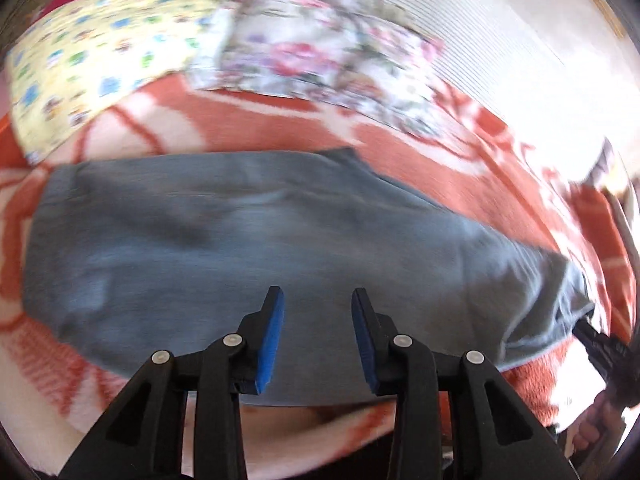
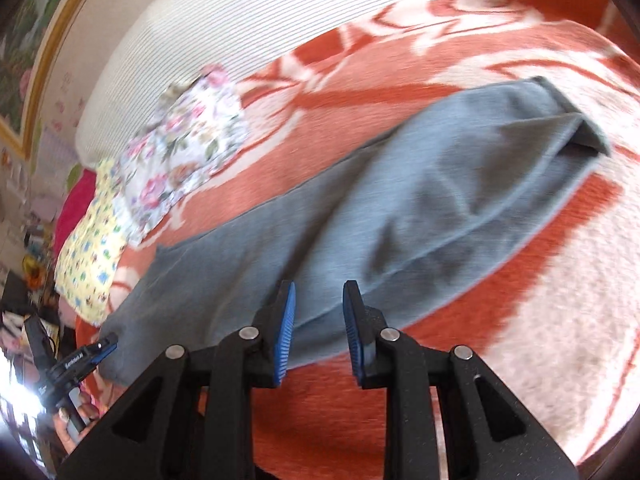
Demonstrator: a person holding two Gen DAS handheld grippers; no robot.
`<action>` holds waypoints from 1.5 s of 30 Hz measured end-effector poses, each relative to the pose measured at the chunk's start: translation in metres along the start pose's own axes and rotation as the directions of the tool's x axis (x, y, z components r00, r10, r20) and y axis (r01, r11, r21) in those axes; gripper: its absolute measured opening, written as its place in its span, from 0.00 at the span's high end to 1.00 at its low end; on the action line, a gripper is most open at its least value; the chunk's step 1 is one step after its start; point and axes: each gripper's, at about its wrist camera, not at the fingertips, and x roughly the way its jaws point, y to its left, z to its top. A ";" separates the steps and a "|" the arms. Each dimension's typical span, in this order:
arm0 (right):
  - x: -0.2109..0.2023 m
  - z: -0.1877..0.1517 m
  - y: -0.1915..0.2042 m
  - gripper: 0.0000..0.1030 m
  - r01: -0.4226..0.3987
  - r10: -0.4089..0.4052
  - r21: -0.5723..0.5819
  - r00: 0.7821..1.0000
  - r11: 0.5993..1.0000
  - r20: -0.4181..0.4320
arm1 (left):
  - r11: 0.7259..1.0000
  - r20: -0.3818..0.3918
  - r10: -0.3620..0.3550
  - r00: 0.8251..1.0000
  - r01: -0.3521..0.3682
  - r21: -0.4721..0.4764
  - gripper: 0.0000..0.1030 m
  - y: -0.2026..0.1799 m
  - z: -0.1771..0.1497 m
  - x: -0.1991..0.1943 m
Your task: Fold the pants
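Grey-blue pants (image 1: 224, 236) lie folded lengthwise on an orange and white blanket (image 1: 460, 168). In the left wrist view my left gripper (image 1: 318, 300) is open and empty, just above the pants' near edge. My right gripper (image 1: 588, 326) shows at the right edge, at the pants' end; the cloth hides its tips. In the right wrist view my right gripper (image 2: 319, 292) is open and empty above the near edge of the pants (image 2: 400, 208). My left gripper (image 2: 108, 342) shows at the far left by the pants' other end.
A floral cloth (image 1: 320, 52) and a yellow patterned cloth (image 1: 100, 60) lie folded beyond the pants. A white ribbed cover (image 2: 260, 20) lies behind them. A pink item (image 2: 76, 200) and a framed picture (image 2: 24, 60) are at the left.
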 end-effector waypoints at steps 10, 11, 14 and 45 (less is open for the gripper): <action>-0.017 0.021 -0.066 0.75 0.065 -0.077 0.132 0.993 0.989 0.087 | 0.888 -0.121 -0.113 0.986 0.155 0.432 0.49 -0.137 -0.022 0.038; -0.017 0.024 -0.071 0.75 0.071 -0.085 0.142 0.992 0.987 0.095 | 0.869 -0.124 -0.102 0.987 0.149 0.471 0.48 -0.148 -0.026 0.042; -0.015 0.036 -0.086 0.75 0.085 -0.106 0.169 0.987 0.982 0.118 | 0.820 -0.132 -0.080 0.988 0.141 0.555 0.47 -0.168 -0.036 0.050; -0.023 0.046 -0.157 0.84 0.002 -0.037 0.296 0.993 0.955 0.111 | 0.658 -0.363 -0.035 0.931 0.295 0.693 0.65 -0.192 -0.055 0.075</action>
